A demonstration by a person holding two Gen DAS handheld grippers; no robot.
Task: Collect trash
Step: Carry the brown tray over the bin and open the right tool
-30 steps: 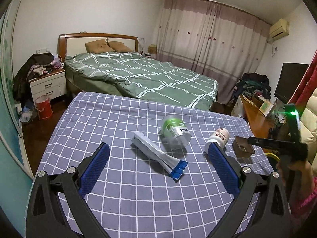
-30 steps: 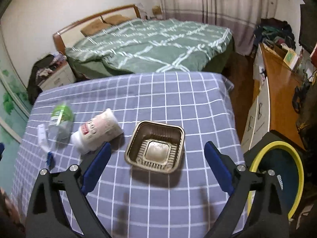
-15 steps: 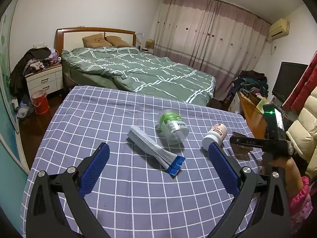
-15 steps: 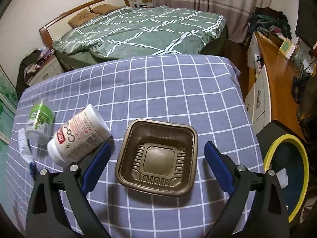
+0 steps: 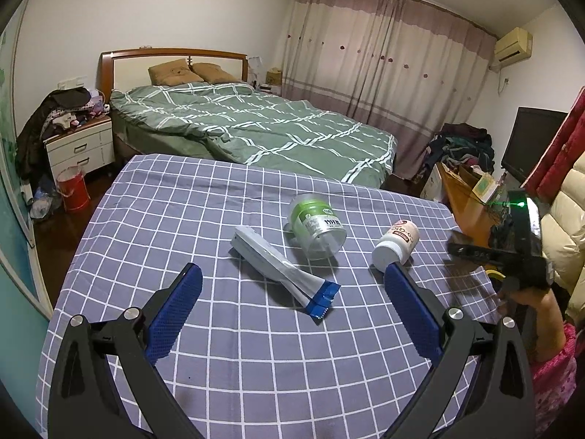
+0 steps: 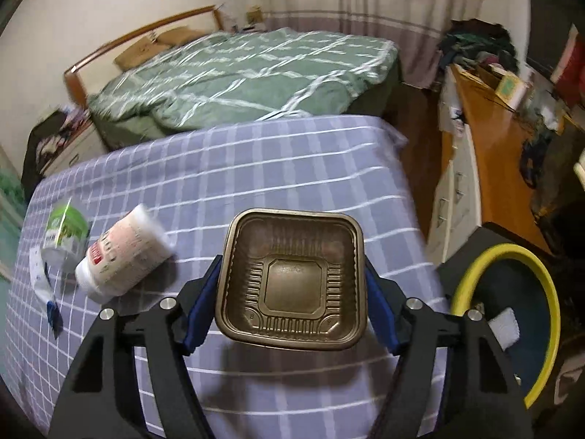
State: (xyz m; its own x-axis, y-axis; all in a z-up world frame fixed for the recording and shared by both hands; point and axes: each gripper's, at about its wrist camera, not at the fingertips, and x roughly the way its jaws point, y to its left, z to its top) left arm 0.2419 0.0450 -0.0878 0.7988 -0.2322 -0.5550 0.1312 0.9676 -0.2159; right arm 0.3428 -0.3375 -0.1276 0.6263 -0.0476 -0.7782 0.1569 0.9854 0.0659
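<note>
A brown plastic tray (image 6: 292, 278) sits between the blue pads of my right gripper (image 6: 292, 261). Its jaws are closing and both pads touch the tray's sides. Left of it on the checked cloth lie a white bottle with a red label (image 6: 124, 256), a clear jar with a green label (image 6: 65, 234) and a silver wrapper with a blue end (image 6: 40, 278). My left gripper (image 5: 290, 269) hovers open over the cloth, with the wrapper (image 5: 281, 267) just ahead, the jar (image 5: 316, 228) and bottle (image 5: 396, 241) beyond. A hand holds the right gripper (image 5: 512, 252) at the table's right edge.
A dark bin with a yellow rim (image 6: 504, 248) stands on the floor right of the table (image 5: 182, 219). A wooden desk (image 6: 486, 139) runs along the right wall. A bed with a green quilt (image 5: 256, 128) lies behind the table.
The right gripper moved in and down onto the brown tray and its jaws narrowed around it. The left gripper stayed open in about the same place.
</note>
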